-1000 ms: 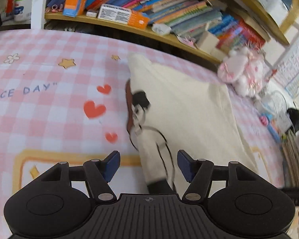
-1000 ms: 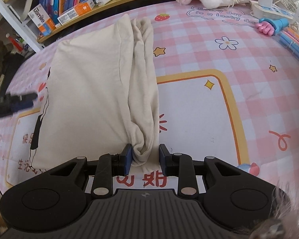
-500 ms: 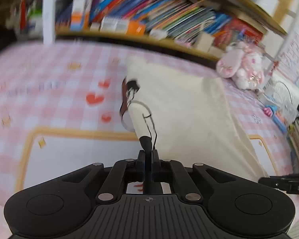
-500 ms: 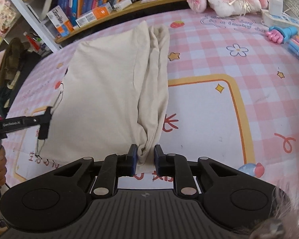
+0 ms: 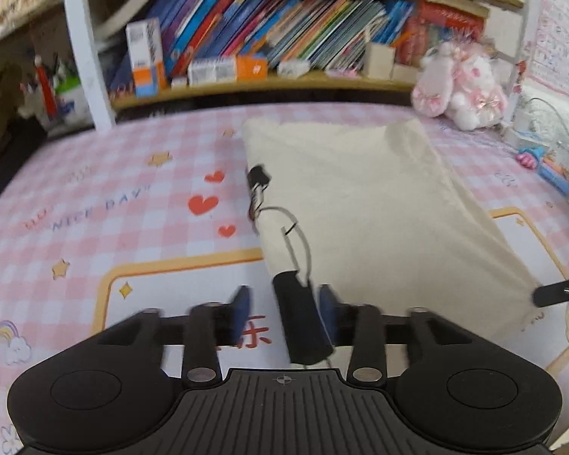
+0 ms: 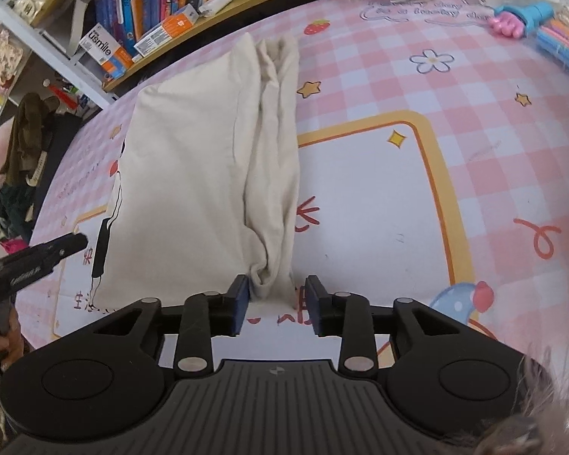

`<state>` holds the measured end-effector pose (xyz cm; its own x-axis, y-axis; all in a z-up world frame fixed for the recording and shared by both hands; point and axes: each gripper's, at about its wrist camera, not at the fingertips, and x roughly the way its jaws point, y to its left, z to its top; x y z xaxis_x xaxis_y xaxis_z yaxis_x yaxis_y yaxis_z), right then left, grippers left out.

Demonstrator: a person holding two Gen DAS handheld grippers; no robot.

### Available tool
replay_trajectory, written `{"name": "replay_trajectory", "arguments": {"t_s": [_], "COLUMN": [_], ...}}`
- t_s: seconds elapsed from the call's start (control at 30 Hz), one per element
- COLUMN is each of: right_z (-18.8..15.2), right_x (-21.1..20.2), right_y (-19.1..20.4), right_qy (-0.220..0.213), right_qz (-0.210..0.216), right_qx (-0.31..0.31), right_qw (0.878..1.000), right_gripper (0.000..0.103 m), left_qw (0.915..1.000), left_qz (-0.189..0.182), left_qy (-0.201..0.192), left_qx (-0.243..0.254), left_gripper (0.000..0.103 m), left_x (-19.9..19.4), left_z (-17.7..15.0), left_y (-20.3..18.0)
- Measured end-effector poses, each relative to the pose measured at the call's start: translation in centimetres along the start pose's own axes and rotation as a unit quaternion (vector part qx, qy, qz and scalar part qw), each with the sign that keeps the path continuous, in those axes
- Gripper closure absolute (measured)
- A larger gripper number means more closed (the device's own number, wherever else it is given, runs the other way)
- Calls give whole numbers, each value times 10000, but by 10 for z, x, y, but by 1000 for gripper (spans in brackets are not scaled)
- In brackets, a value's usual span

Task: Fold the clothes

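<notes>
A cream garment (image 5: pixel 360 204) with a black line-drawn figure lies folded lengthwise on the pink checked table cover (image 5: pixel 95 204). My left gripper (image 5: pixel 284 309) is open, its jaws either side of the garment's black-printed near left corner (image 5: pixel 299 322). My right gripper (image 6: pixel 277 303) is open, its jaws either side of the bunched near right corner of the garment (image 6: pixel 208 174). The left gripper's tip (image 6: pixel 60 248) shows at the left of the right wrist view.
A bookshelf (image 5: pixel 284 49) with books and boxes runs along the far edge. A pink plush toy (image 5: pixel 459 91) sits at the far right. Pens and a pink-and-blue toy (image 6: pixel 527 19) lie at the right edge.
Both grippers were shut on the garment's near corners half a second ago and have now opened, letting go. The garment lies flat on the table.
</notes>
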<state>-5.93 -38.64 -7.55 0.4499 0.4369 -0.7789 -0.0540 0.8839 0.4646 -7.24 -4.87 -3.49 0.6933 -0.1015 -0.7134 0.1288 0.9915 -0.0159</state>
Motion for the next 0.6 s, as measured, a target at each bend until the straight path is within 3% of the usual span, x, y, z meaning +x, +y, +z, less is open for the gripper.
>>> {"name": "replay_trajectory", "arguments": {"t_s": [0.07,0.17,0.33,0.6], "right_z": [0,0,6,22], "right_x": [4,7,12,-10], "right_y": [-2,-2,-3,-8], "right_qy": [84,135,265,83], "right_qz": [131,256,342,1214], "right_qx": [179,300,437,1146], "right_qw": [9997,9991,9981,9859], "right_gripper": [70,69,85,89], "left_qw": [9996,9974,9889,9753], "left_qz": [-24,-100,-200,-364], "left_qy": [-190,-406,-355,-254], "left_qx": [198,583,1431,2166], "left_gripper": [33,20,14,14], "left_x": [-10,-20,-21,-16], "left_z": [2,1,-5,-24], "left_y": [-10,-31,-63,-96]}}
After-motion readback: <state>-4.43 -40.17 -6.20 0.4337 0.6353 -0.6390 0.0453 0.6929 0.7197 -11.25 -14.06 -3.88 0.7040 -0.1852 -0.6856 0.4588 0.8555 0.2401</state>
